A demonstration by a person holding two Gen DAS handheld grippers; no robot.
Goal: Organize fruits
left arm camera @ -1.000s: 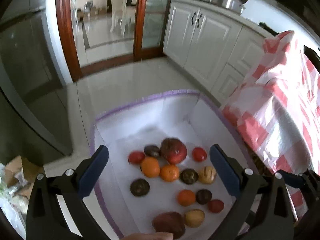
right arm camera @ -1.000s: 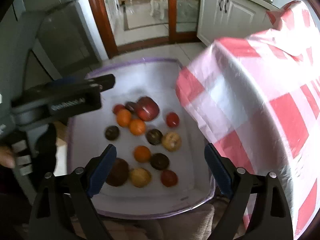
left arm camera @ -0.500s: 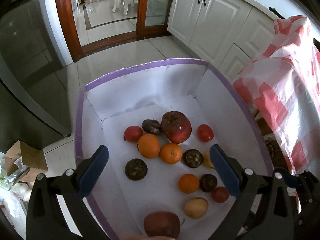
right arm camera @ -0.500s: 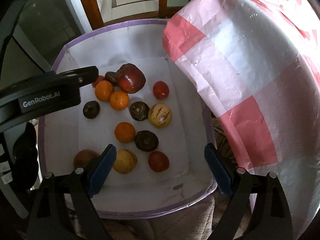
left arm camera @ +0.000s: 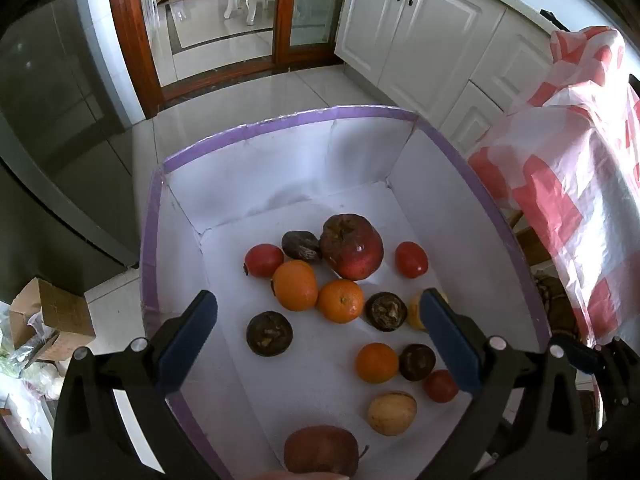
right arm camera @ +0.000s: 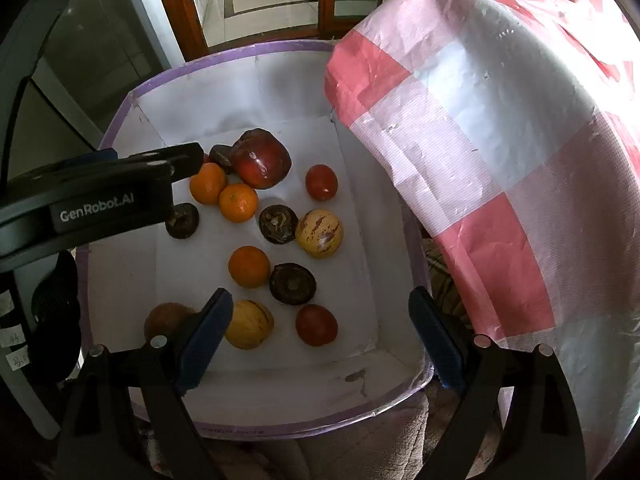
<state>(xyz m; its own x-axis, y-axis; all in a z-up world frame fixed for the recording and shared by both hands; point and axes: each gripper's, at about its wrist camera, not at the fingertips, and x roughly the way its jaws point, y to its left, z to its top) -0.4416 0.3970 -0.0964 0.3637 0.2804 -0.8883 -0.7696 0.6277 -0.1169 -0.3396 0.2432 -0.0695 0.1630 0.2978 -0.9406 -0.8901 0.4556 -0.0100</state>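
Presently, both grippers held above a white box (left arm camera: 280, 184) with a purple rim, all fruit lying loose on its floor.

Left gripper (left arm camera: 318, 322): fingers spread wide, nothing between them; poised over the near-left part of the box. Seen from the right wrist camera as a black arm crossing the left side, above the fruit.

Right gripper (right arm camera: 320, 328): fingers likewise parted and empty, hanging over the near edge of the box.

Contents, by the left wrist view: large dark red pomegranate (left arm camera: 352, 246) toward the far middle, touching a dark wrinkled fruit (left arm camera: 301, 245) on its left. Red tomato (left arm camera: 263, 260) further left; second tomato (left arm camera: 411, 259) apart on the right. Two oranges (left arm camera: 295, 285) touching each other just in front of the pomegranate. Third orange (left arm camera: 377, 362) nearer, beside a dark round fruit (left arm camera: 417, 361). Yellow striped fruit (right arm camera: 319, 233) right of centre, touching another dark fruit (right arm camera: 278, 224). Second yellow fruit (left arm camera: 392, 413) and a brownish-red fruit (left arm camera: 321, 454) at the near end.

Red-and-white checked plastic sheet (right arm camera: 500, 152) draped just right of the box, overhanging its right wall. White cabinets (left arm camera: 416, 32) beyond.
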